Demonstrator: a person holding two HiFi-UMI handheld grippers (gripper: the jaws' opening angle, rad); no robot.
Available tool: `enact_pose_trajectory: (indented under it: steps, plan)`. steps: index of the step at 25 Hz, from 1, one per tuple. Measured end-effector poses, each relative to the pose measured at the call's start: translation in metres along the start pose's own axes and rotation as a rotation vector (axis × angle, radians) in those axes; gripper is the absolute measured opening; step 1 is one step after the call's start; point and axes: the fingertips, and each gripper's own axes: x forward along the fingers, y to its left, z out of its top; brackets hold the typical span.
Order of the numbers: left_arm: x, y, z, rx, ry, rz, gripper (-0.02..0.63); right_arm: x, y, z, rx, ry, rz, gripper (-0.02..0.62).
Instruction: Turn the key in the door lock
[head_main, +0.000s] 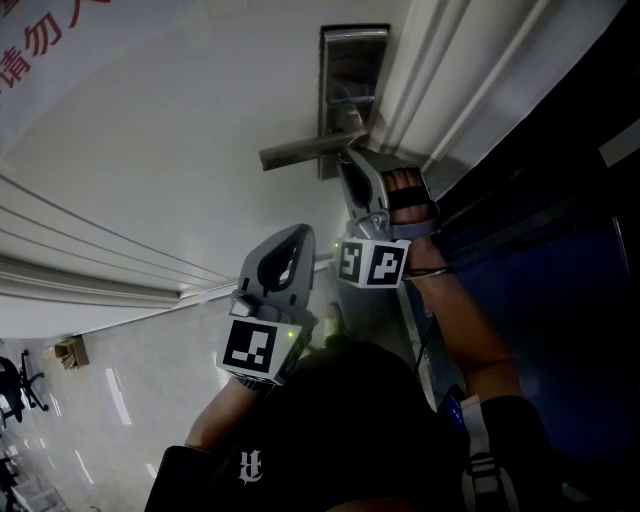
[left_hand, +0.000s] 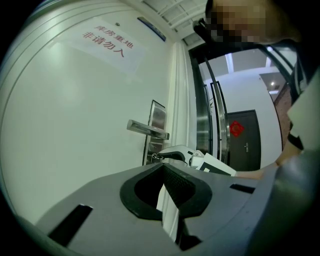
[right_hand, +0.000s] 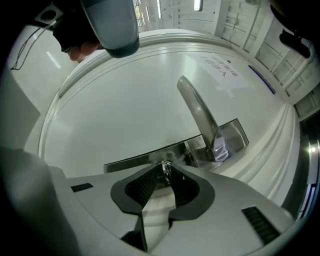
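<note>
Right gripper view: the right gripper (right_hand: 166, 175) pinches the key (right_hand: 163, 166), its shaft pointing straight ahead into the lock plate (right_hand: 132, 160).

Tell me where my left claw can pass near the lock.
Free: the bare door beyond the handle's free end, up to the sign. Crowded: under the handle at the plate, where the right claw grips the key.

A white paper sign (left_hand: 107, 42) with red characters is posted up high. Across the corridor, a dark grey door (left_hand: 243, 150) bears 1 red ornament (left_hand: 236, 129). A black office chair (head_main: 18, 385) stands far off.
</note>
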Motion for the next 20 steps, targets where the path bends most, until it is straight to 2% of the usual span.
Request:
enact_pose_trajectory:
  steps: [5,7,10,12,15,20]
  plan:
    - [0.002,0.002,-0.002,-0.002,0.003,0.004,0.006,0.004,-0.001,0.0,-0.018,0.001,-0.024,0.077]
    - [0.003,0.001,-0.002,-0.001,0.003,0.003,0.006,0.004,-0.003,0.0,-0.014,-0.002,-0.032,0.047]
    - [0.003,0.001,-0.001,0.002,0.001,0.004,0.006,0.004,-0.006,0.0,0.052,-0.007,-0.016,0.023]
    - [0.003,0.001,-0.001,0.005,0.0,0.006,0.006,0.004,-0.007,0.0,0.159,-0.017,0.008,0.022]
    - [0.004,0.0,-0.001,0.012,-0.001,0.004,0.006,0.004,-0.01,0.0,0.376,-0.026,0.039,0.023]
    - [0.005,-0.001,-0.002,0.011,0.004,0.0,0.006,0.004,-0.015,-0.003,0.695,-0.028,0.055,0.023]
